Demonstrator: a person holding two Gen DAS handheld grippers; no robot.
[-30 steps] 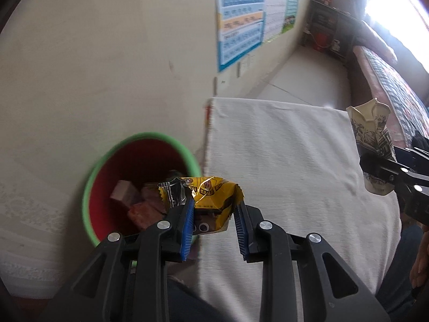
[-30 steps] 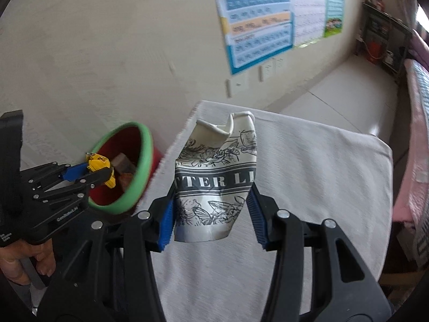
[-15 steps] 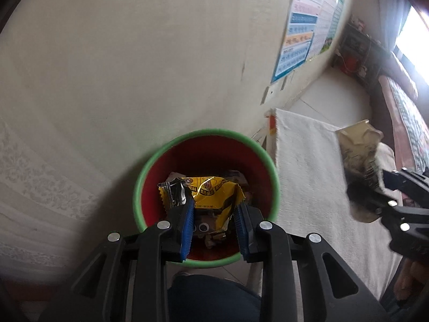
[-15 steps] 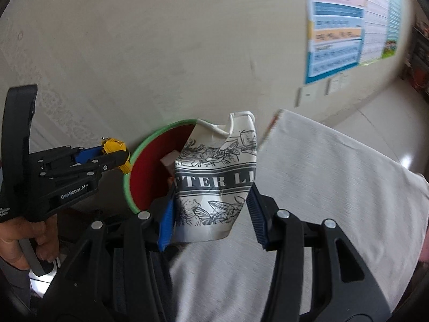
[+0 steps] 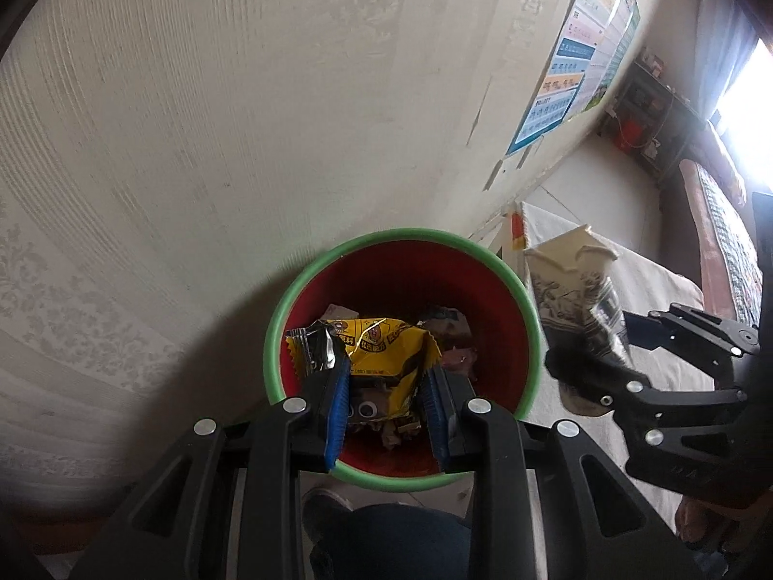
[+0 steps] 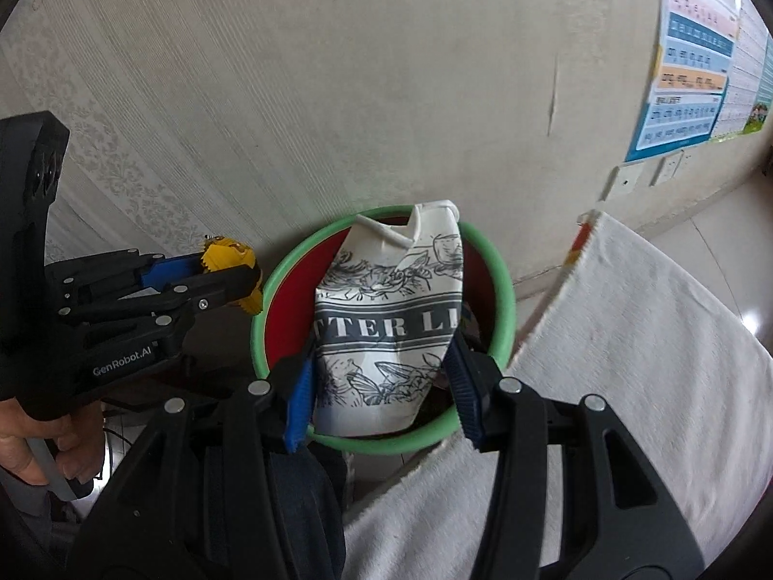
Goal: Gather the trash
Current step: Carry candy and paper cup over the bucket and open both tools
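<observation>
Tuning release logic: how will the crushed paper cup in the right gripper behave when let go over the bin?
The crushed paper cup is dented and creased at its rim, so likely light and easily squashed. Pinched in the right gripper over the red bin, it should drop in, though it may tumble.

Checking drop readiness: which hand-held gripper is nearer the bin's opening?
Hard to separate. The left hand-held gripper, holding the yellow wrapper, and the right, holding the crushed cup, each look aligned over the bin.
</observation>
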